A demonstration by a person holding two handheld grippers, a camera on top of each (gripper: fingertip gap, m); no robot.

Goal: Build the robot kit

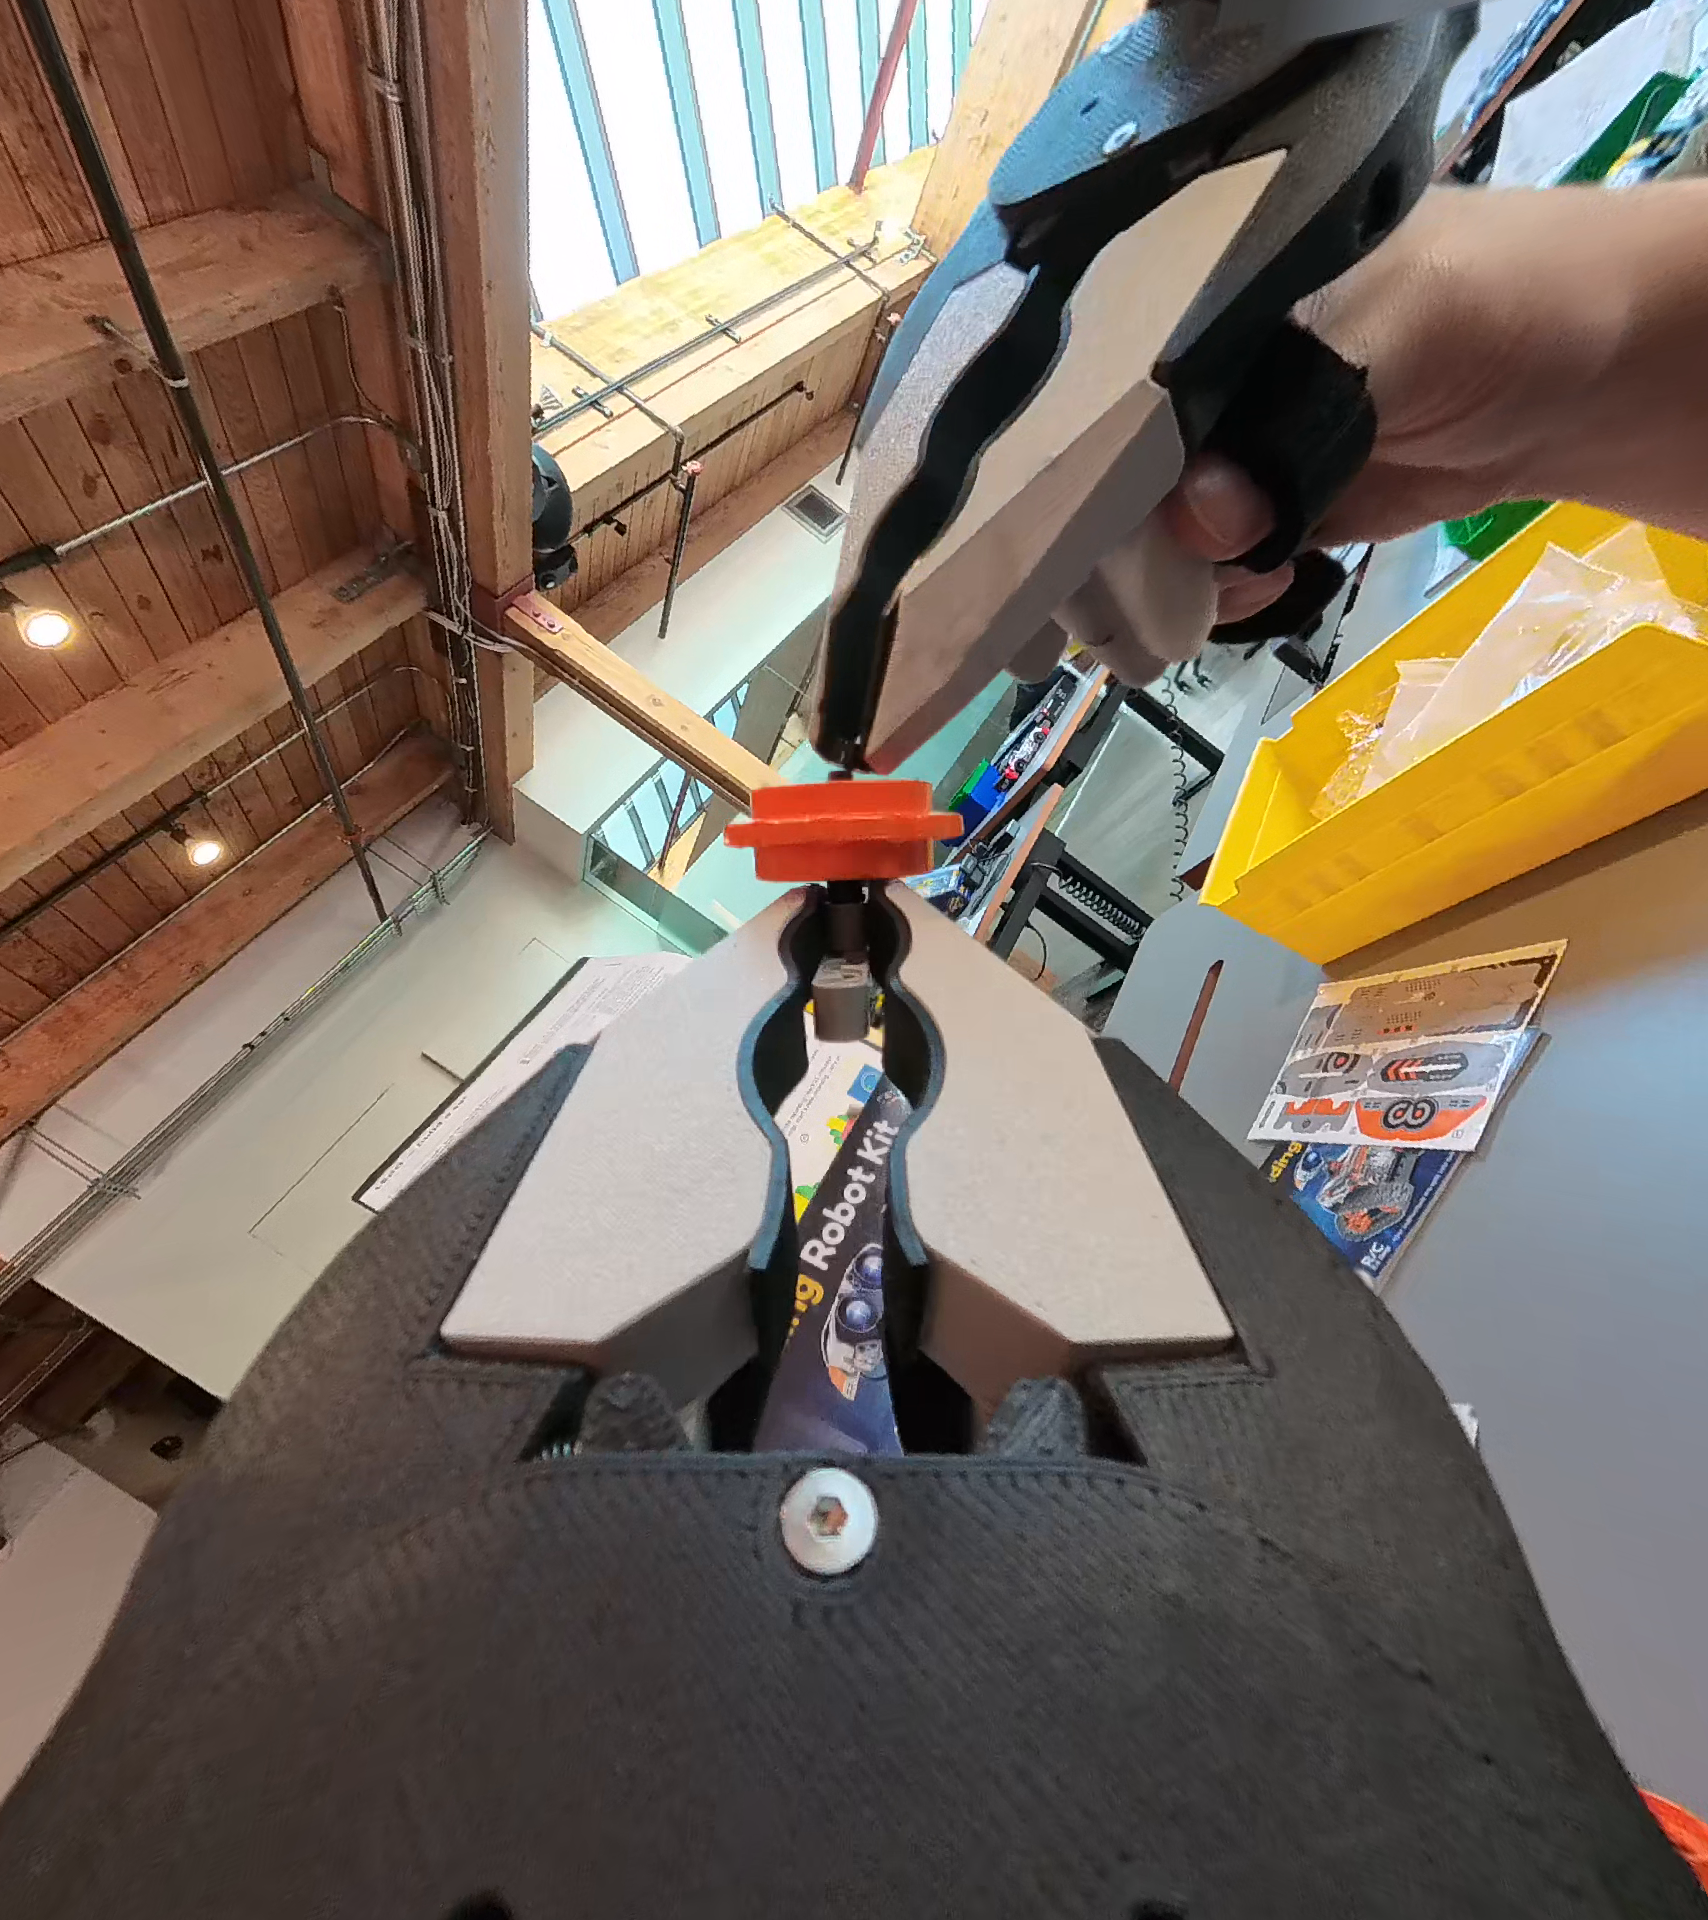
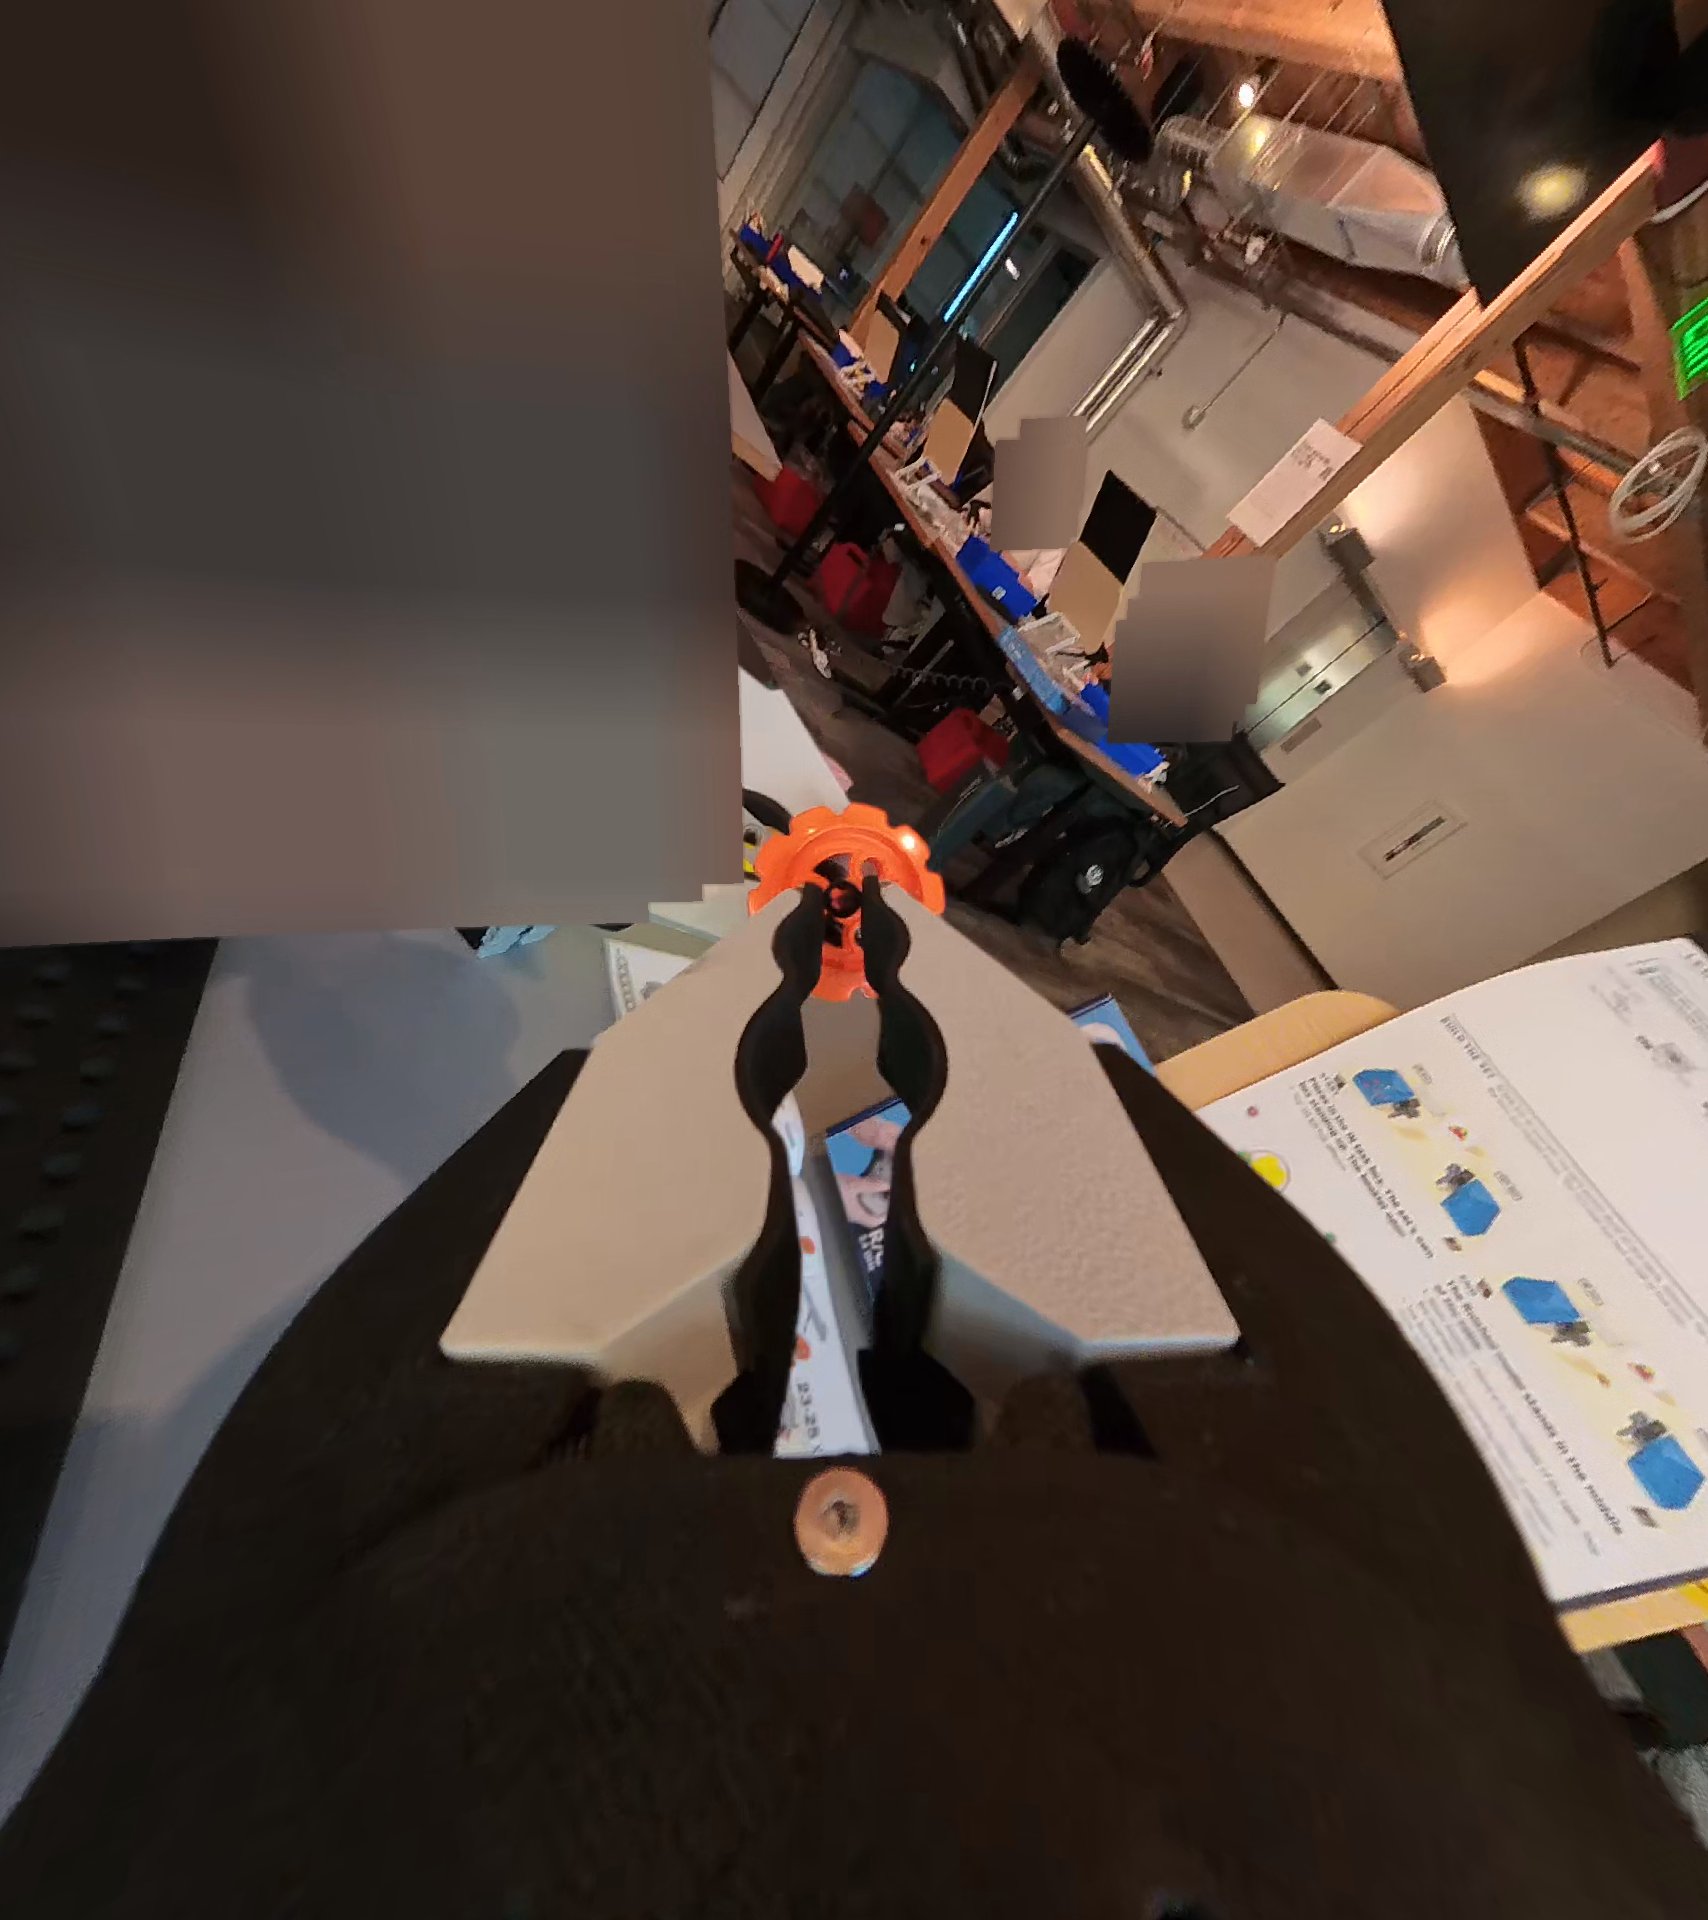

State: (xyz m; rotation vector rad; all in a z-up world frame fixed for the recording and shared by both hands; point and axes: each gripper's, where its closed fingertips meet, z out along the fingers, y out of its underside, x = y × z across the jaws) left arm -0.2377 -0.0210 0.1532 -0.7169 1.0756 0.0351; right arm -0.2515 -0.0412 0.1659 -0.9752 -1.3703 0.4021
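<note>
pinching a small black axle with a grey connector block (image 1: 842, 1000) on it, the left gripper (image 1: 842, 914) has its jaws drawn narrow around that stack, tips pointing up toward the wooden ceiling. an orange toothed wheel (image 1: 842, 828) sits on the top of the axle, just past the left fingertips, seen edge-on in the left wrist view. the right gripper (image 1: 845, 750) comes down from above in that view, held by a bare hand (image 1: 1432, 416), its tips meeting at a small black pin right over the wheel's upper face; the jaws look nearly together, though whether they actually clamp the pin cannot be told from here.

in the right wrist view the right gripper (image 2: 842, 891) shows its black inner fingers (image 2: 796, 935) converging to a narrow gap over the hub of the orange toothed wheel (image 2: 834, 904), which faces the camera with its notched rim showing. the tips lie at the black centre of the hub.

to the right of the left gripper, a grey table (image 1: 1608, 1351) carries stacked yellow bins (image 1: 1494, 810) with clear plastic bags inside, a sticker sheet (image 1: 1401, 1049) and a printed kit box (image 1: 1349, 1205) partly under it. in the right wrist view an open instruction booklet (image 2: 1515, 1247) with blue part drawings lies on the right, and a dark studded mat (image 2: 19, 1195) on the left.
</note>
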